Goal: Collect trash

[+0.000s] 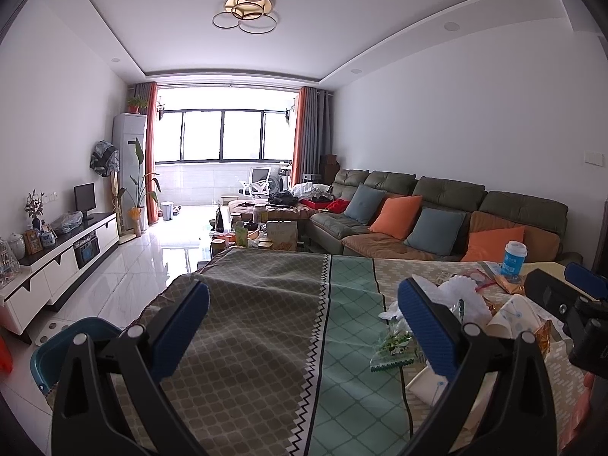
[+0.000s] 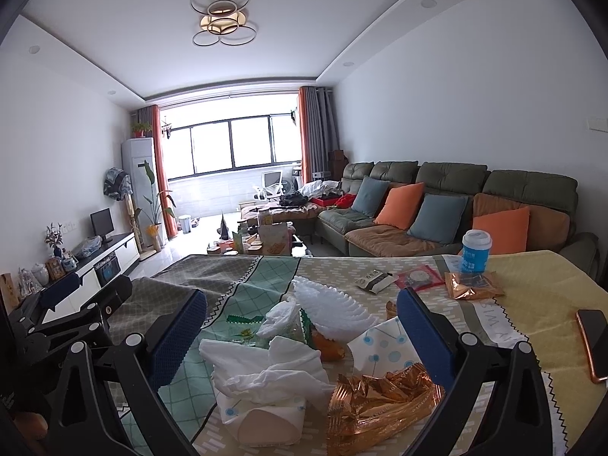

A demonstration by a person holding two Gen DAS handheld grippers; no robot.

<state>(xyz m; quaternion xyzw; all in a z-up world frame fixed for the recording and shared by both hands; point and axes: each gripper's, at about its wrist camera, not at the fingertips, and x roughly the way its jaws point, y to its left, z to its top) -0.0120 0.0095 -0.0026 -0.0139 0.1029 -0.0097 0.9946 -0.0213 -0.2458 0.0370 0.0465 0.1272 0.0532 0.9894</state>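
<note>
Counter [image 2: 532,288] first: patchwork cloth in grey, green, beige and yellow, with the sofa well behind it. Trash sits heaped at the near right part of it, directly under my right tool [image 2: 302,336].

Left tool [image 1: 304,323] hangs over bare grey-green cloth, jaws spread wide, nothing between them. Right tool also gapes wide and empty, poised above the heap.

Bin [image 1: 64,345], teal, shows below the counter's left edge, beside my left tool. Likely the destination, though that is my guess.

Heap, big to small: crumpled white tissues [image 2: 266,364]; paper cup with blue dots [image 2: 380,345] on its side; gold foil wrapper [image 2: 380,402] nearest me; white foam netting [image 2: 330,307]; green-edged sachet [image 2: 243,325]. Farther off: blue-and-white lidded cup [image 2: 475,254] upright, second gold wrapper [image 2: 471,285] touching its base, dark packet [image 2: 374,279], red-edged packet [image 2: 420,277]. Phone [image 2: 594,342] at the right edge is not trash; leave it.

Step in hand, as I judge it: the first pick, nothing collected in either tool yet. Next move calls for lowering the right tool onto the tissues or foil and closing gently, since both will crush and slip.

Views differ: only the left shows the bin; only the right shows the phone, the tissues and the near foil wrapper in full.
</note>
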